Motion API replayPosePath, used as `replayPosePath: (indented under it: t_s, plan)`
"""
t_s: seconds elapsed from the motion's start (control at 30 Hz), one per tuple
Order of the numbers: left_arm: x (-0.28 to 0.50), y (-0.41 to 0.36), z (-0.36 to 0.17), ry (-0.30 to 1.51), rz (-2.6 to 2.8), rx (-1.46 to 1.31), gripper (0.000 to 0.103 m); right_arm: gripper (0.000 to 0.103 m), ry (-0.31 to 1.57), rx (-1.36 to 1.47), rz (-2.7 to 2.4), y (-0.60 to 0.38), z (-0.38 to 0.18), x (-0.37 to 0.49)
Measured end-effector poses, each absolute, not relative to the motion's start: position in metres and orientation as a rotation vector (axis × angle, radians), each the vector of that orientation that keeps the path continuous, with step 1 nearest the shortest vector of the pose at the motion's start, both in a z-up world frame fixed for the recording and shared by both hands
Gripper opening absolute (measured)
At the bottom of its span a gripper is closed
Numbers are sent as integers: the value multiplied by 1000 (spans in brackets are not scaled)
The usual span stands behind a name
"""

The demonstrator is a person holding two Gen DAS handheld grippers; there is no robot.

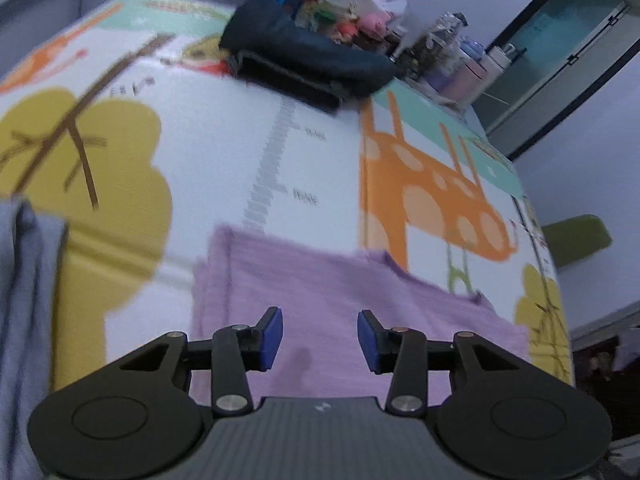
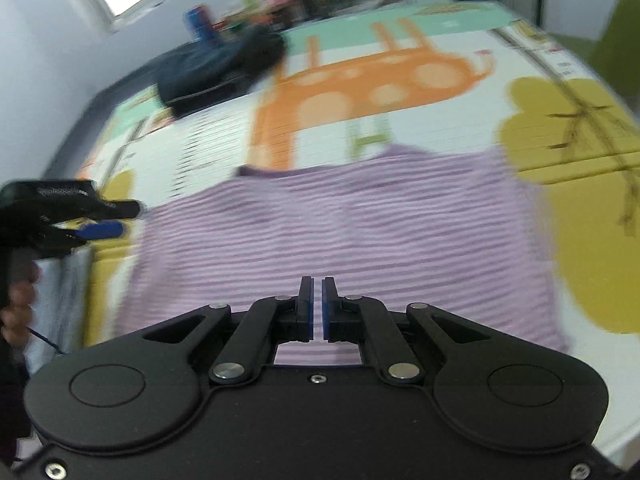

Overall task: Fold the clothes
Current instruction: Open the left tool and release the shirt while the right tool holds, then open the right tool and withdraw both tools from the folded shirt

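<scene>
The purple striped shirt (image 2: 344, 236) lies flat on the patterned mat (image 1: 224, 128), filling the lower centre of both frames, apparently spread for folding. The left tongs (image 1: 320, 338) stand partly open above it, holding nothing. The right tongs (image 2: 317, 306) are all but closed, with no cloth between them. A dark folded garment (image 1: 304, 56) sits at upper centre, likely set aside. The mat's printed writing is too blurred to read.

right tongs (image 2: 317, 306): closed, empty | striped purple shirt (image 2: 340, 236): flat on play mat (image 2: 580, 240)
</scene>
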State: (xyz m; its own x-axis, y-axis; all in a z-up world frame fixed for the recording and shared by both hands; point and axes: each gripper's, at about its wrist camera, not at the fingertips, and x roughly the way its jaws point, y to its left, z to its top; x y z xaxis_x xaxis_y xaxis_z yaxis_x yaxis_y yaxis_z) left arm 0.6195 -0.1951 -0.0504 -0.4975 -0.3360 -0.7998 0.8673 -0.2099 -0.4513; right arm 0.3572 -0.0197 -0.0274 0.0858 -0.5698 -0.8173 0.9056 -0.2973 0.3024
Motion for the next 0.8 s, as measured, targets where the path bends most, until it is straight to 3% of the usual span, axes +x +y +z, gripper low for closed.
replayPosePath:
  t_s: [0.33,0.4,0.53,0.8]
  plan:
    - [632,-135,-100,1344,-1876,739,44,5,424,1253,-1355,-63,-56,399]
    - [637,-132,-110,1351,-1832,744,37,5,429,1288,-1334,-68,-61,400]
    - [651,-129,-116,1418,-1789,668,32,5,474,1286,-1292,-82,-68,402]
    - [665,-114,-109,1433,-1692,592,38,5,558,1267,-1186,-120,-78,416]
